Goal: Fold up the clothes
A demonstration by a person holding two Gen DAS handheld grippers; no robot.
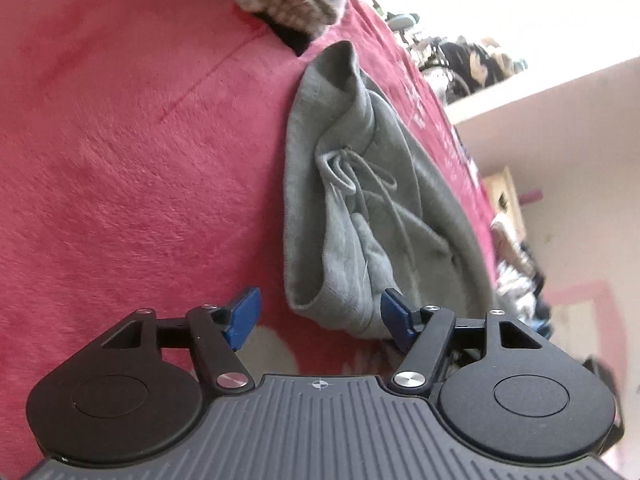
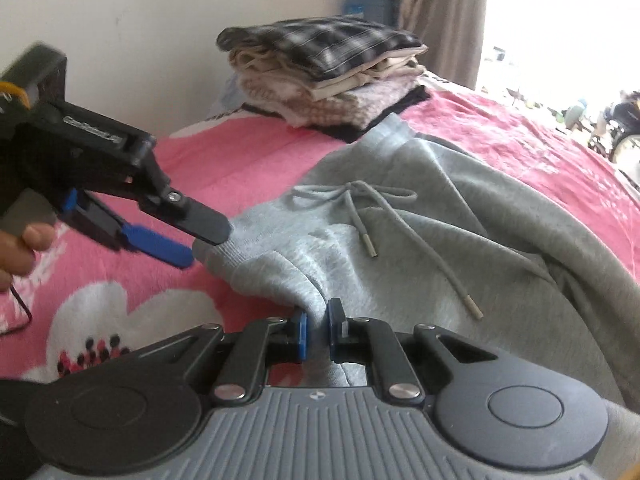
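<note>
While a hand point(image 2: 18, 252) angles the left gripper point(image 2: 202, 246) downward, jaws apart at the grey sweatpants' point(image 2: 400, 240) waistband corner, the right gripper point(image 2: 317, 330) pinches a waistband fold; the sweatpants lie across the pink blanket point(image 2: 248, 160), near the folded stack point(image 2: 324, 68).

We are in a home bedroom: a bed under a pink flowered blanket point(image 2: 120, 304) fills the frame, a stack of folded clothes point(image 2: 320, 68) sits at upper centre, with a beige curtain point(image 2: 440, 12) beside a bright window at upper right.
</note>
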